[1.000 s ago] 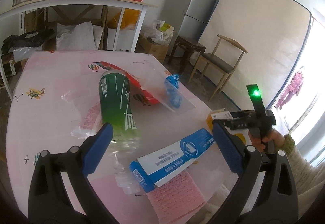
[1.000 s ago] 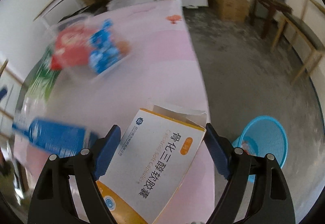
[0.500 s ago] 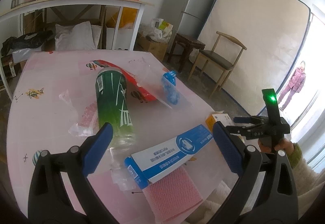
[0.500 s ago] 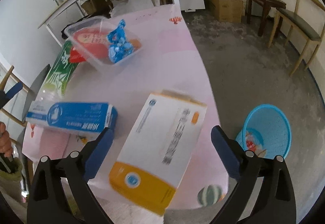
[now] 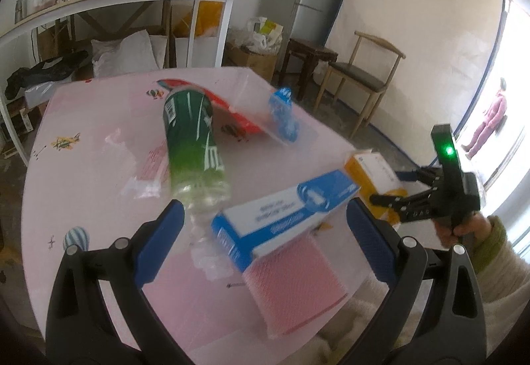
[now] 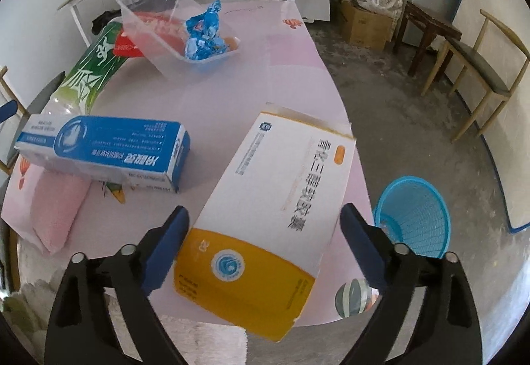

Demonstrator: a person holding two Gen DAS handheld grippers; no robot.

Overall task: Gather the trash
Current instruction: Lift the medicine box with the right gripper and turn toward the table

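A table (image 6: 291,73) carries all items. At its near edge lies a large box (image 6: 278,199), overhanging the rim, between the jaws of the right gripper (image 6: 263,249), which are closing, pads not yet on it. Left of it lies a long box (image 6: 102,149), resting partly on a padded pouch (image 6: 56,209). Behind the long box lies a bottle (image 6: 89,73) on its side. Farther back stands a tub (image 6: 172,30) holding a crumpled wrapper (image 6: 202,33). On the floor, right of the table, stands a basket (image 6: 414,216).
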